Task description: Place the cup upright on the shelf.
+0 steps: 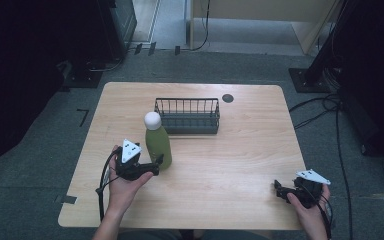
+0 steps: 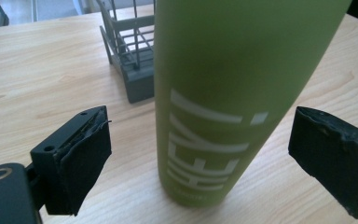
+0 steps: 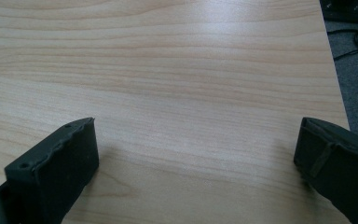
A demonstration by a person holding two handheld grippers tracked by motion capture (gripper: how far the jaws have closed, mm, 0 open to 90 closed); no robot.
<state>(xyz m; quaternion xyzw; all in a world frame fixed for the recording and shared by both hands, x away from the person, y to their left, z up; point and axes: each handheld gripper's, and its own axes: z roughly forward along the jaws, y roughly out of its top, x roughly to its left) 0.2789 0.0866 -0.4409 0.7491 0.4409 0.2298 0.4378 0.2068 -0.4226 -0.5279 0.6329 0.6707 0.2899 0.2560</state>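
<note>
The left hand-held gripper (image 1: 158,161) is straddling the upright bottle (image 2: 223,93) on the bench (image 1: 220,160), jaws apart, not touching. Next: closing squarely on it. The right hand-held gripper (image 1: 278,188) is idling, spread.

Wood table (image 1: 240,165) w/ green bottle (image 1: 158,142) upright, wire basket (image 1: 187,116) just behind.

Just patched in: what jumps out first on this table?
The green bottle with its white cap stands upright left of centre, between the open jaws of the left gripper. Behind it sits a dark wire basket; the right gripper waits open near the table's near right corner.
</note>
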